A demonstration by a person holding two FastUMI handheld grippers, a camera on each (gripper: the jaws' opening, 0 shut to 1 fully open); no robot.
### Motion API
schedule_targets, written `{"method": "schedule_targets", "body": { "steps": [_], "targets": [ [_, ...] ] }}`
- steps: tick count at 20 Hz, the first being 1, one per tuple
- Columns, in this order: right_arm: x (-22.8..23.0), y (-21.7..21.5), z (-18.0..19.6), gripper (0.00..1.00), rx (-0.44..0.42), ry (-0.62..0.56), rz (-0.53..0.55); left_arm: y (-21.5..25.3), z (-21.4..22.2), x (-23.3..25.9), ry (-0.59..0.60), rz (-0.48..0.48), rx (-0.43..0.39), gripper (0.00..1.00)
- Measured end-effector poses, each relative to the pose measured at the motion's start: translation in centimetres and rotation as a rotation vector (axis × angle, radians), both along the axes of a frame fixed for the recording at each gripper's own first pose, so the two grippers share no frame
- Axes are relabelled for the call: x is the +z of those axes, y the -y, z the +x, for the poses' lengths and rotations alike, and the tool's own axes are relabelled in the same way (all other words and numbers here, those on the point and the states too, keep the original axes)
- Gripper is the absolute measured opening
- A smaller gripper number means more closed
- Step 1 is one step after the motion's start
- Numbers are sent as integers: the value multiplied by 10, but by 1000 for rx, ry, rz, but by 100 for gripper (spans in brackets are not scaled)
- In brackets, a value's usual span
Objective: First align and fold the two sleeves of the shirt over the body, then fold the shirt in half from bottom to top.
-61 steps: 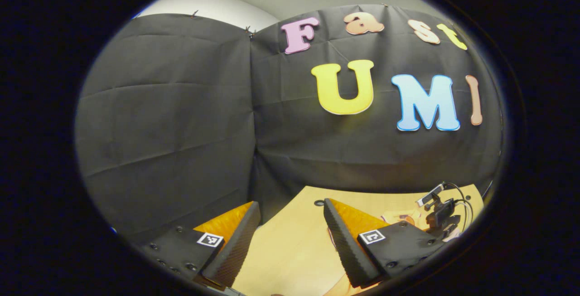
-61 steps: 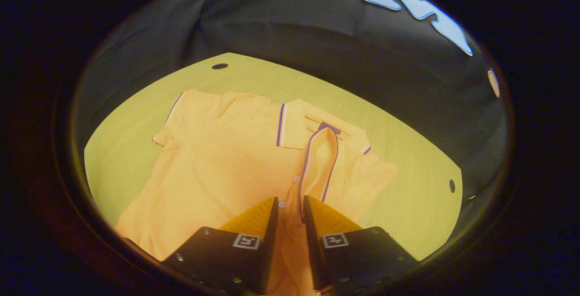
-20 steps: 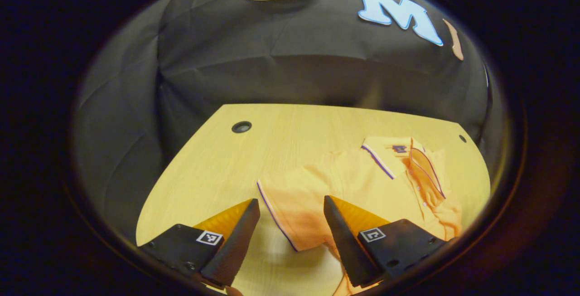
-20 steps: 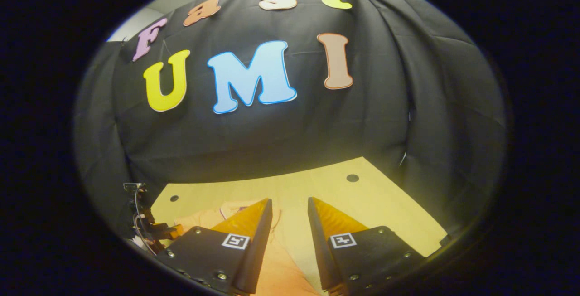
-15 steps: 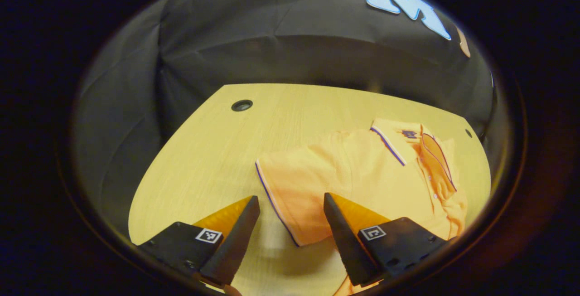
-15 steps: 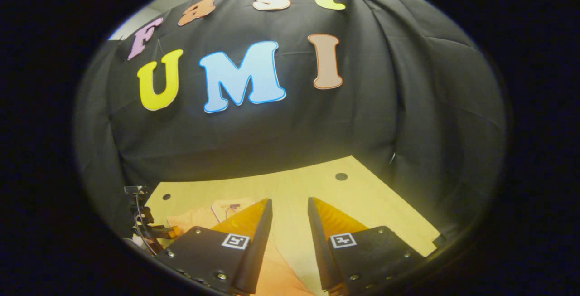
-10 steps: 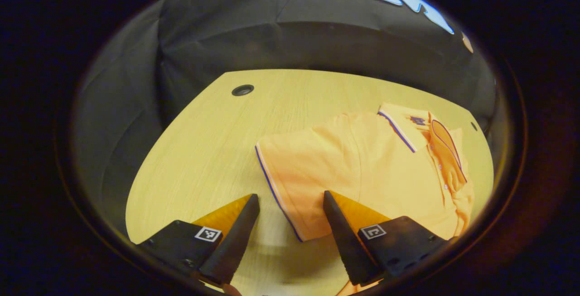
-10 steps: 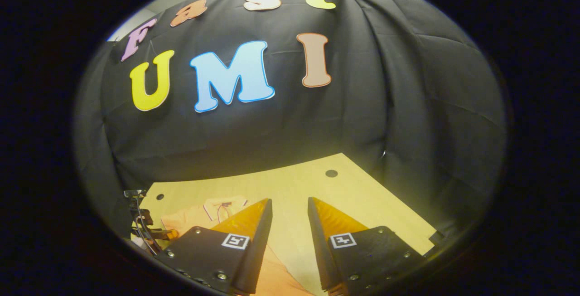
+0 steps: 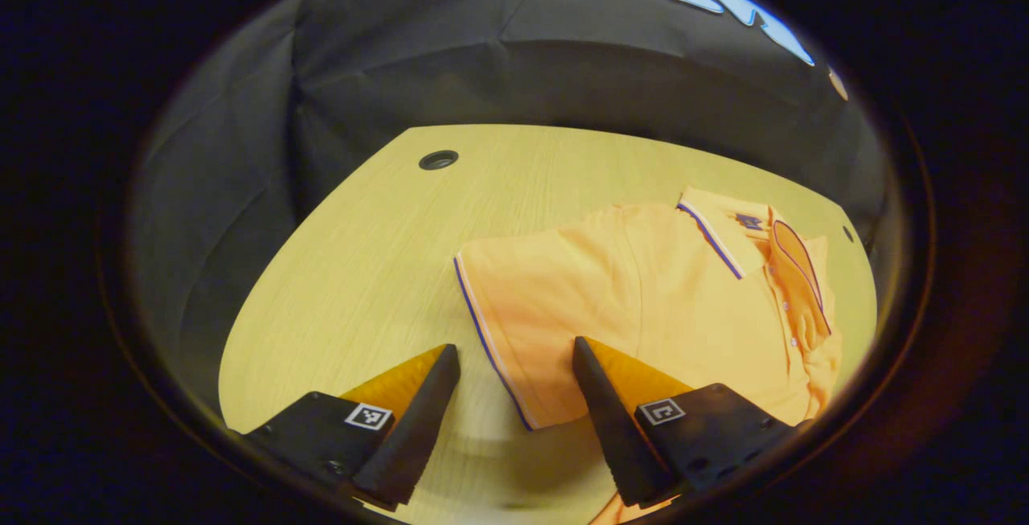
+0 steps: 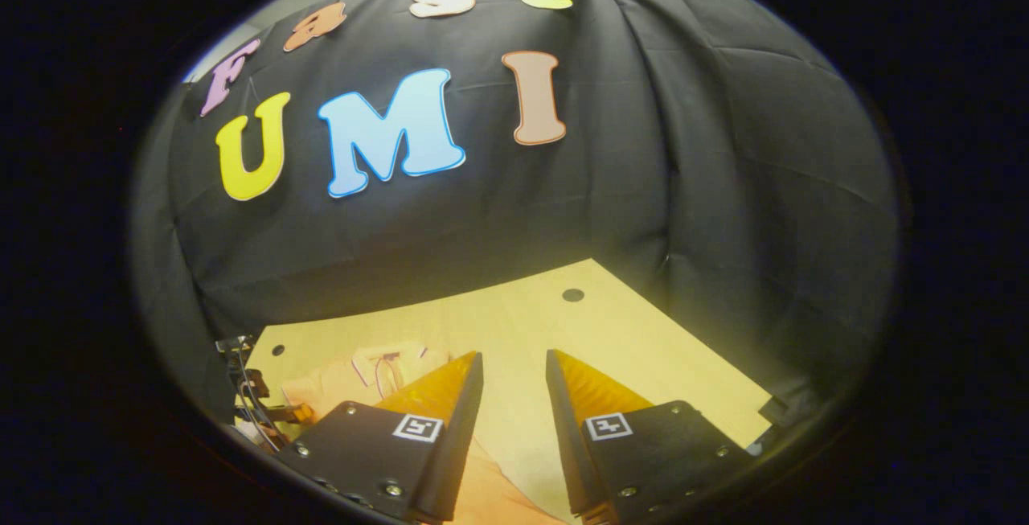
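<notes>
While the shirt [image 9: 643, 292] lies flat toward the tabletop's [image 9: 370, 260] right edge, I judge 1 sleeve [image 9: 522, 316] unfolded; my left gripper [image 9: 514, 404] hovers wide, right gripper [image 10: 510, 420] narrow, empty.

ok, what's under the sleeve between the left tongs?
The sleeve lies spread on the bare table, its striped cuff edge between the open left tongs. Whatever is beneath the cloth itself is covered.
</notes>
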State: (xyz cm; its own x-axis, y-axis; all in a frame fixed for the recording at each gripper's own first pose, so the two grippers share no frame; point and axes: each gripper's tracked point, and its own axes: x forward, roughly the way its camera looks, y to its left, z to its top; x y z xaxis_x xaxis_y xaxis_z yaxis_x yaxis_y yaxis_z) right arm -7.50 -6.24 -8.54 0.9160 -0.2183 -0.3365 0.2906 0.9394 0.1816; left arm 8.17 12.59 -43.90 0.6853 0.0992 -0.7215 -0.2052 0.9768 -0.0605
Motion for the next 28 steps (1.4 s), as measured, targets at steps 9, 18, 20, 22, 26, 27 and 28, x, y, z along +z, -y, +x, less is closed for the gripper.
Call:
{"method": "schedule_targets", "body": {
  "steps": [9, 18, 20, 22, 26, 27, 28],
  "targets": [
    [-8, 5, -10, 50, 2, -11, 6, 16, 6, -1, -15, 77, 22, 9],
    [-21, 21, -25, 50, -9, -23, 23, 44, 21, 35, 33, 133, -80, 8],
    [-22, 22, -24, 50, -7, -25, 26, 61, 28, 52, 73, 151, -134, 8],
    [-21, 24, -24, 50, -6, -24, 22, 86, 37, 68, 113, 166, -199, 8],
    [-22, 32, -30, 50, -22, -18, 30, 136, 45, 83, 151, 191, -313, 8],
    [-24, 33, -32, 50, -27, -22, 32, 149, 46, 82, 152, 200, -341, 8],
    [-26, 35, -34, 50, -35, -26, 35, 160, 47, 81, 150, 211, -369, 8]
  ]
}}
